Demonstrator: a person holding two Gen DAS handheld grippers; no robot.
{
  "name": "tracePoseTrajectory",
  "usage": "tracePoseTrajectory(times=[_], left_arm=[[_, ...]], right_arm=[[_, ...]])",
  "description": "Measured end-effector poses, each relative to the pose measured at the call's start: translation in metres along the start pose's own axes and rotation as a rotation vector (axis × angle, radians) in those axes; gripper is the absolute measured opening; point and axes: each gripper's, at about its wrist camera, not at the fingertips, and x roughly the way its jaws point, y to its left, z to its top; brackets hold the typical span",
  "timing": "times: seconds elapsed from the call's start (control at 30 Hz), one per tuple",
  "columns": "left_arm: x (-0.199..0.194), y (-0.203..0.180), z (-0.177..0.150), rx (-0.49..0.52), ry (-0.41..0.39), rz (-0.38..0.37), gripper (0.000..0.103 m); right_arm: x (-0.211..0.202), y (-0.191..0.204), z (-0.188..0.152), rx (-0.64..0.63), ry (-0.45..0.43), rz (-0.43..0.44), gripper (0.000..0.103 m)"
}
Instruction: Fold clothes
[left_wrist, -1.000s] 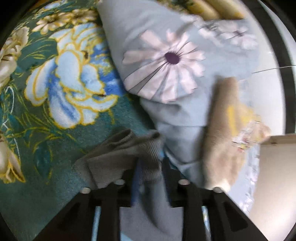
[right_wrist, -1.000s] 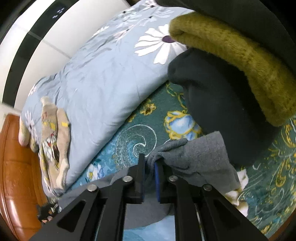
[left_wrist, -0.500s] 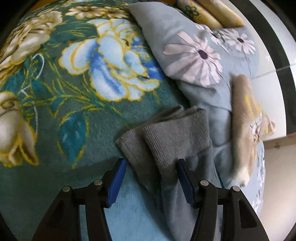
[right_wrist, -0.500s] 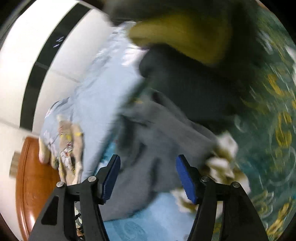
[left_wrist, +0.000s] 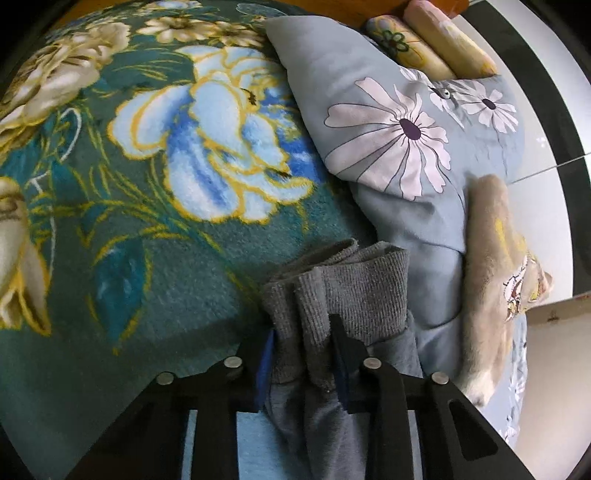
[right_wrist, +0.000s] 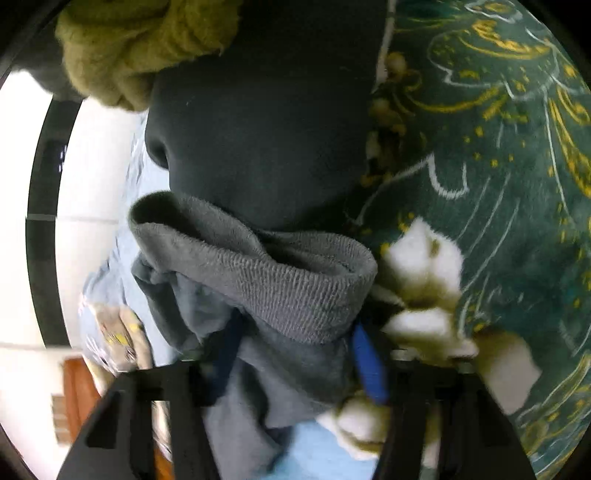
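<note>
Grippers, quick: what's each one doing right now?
Left gripper: closed on the grey garment's ribbed cuffs.
Right gripper: open, fingers straddling the grey garment's ribbed hem, not clamped.

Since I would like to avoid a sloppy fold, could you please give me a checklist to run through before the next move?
1. Left tongs clamped on the grey garment: ok, a ribbed cuff is bunched between them.
2. Second cuff inside that grip: cannot tell, it laps over one finger.
3. Right tongs closed on the grey garment: not ok, jaws stand wide with fabric between.
4. Floral blanket free of both tongs: cannot tell.
5. Dark folded clothes apart from the grey hem: cannot tell, they overlap in the right view.
</note>
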Motion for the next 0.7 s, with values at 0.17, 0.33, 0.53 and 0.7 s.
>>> tracePoseTrajectory(times=[0.17,0.33,0.53,0.7], left_arm=[[-0.031,-0.032,-0.004,0.052,-0.031,-0.032,0.02],[-0.09,-0.066,0.008,0.142,-0.048,-0.171,0.019],[-0.146,-0.05,0.017,0.241,-0.04,-0.196,0.019],[-0.104,0.02,-0.019,0.198,0.079,0.019,0.019]], right_arm=[[-0.016,0.014,-0.002,-0.003,-0.027,0.021,0.02],[-0.062,0.048,-0.004,-0.178,-0.059,0.087,0.017],[-0.123,0.035,-0.013,-0.31,-0.064,0.112,0.017],[-0.11,-0.041,-0.004,-0.201,0.041,-0.021,0.017]])
